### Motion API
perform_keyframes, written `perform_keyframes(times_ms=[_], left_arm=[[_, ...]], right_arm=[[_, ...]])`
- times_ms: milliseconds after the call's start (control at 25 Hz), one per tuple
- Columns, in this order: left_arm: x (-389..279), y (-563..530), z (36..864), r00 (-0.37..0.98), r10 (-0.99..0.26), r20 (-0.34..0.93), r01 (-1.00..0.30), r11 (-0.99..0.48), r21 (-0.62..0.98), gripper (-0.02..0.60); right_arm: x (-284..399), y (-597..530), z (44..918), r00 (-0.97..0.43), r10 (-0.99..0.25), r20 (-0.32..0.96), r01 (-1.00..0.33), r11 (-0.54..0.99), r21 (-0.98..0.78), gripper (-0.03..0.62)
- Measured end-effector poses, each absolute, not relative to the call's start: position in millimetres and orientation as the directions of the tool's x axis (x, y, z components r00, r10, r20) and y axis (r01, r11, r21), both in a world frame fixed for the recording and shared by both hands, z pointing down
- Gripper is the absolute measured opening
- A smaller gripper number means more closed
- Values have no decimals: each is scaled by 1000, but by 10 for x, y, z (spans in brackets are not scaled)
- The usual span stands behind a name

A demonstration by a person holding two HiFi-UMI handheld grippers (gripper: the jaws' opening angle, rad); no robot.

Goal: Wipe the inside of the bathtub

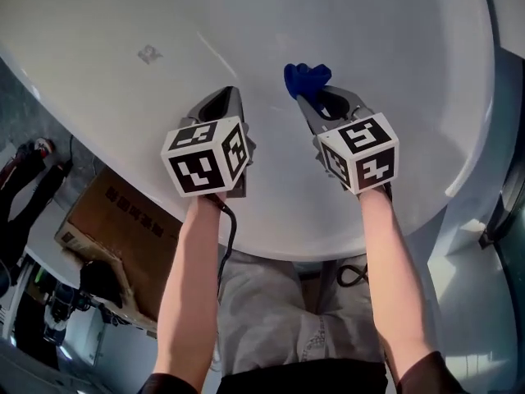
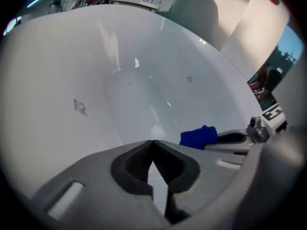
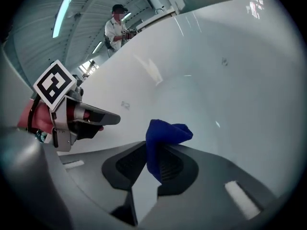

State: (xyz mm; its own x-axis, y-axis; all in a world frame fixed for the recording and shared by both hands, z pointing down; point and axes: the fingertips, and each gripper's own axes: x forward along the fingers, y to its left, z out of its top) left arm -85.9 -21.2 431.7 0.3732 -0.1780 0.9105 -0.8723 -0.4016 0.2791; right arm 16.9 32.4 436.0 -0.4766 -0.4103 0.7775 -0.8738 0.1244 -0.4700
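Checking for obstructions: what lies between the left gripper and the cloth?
Nothing: only bare tub between the left gripper and the cloth, shown in the head view.

White tub [image 1: 271, 23] — glossy inside, light glints on wall. Small grey mark [image 1: 148, 53] on wall nr far-left edge. Below left rim, grey floor [image 1: 10, 105] — cardboard box [image 1: 115, 228] close by rim.

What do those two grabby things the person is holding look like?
Both are grey plastic claws that taper to a point, with dark ribbed pads inside. The left gripper and the right gripper each carry a white cube printed with black square patterns. A black cable trails from the left one. The person wears dark sleeves that cover only the upper arms.
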Motion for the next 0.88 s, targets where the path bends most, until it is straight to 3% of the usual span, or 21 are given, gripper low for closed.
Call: perform_keyframes(times_ms=[880], left_arm=[[-1144, -286, 4997, 347, -71, 935, -866, -407, 290, 2]], right_arm=[[-539, 437, 5816, -592, -201, 780, -805, 169, -568, 67]])
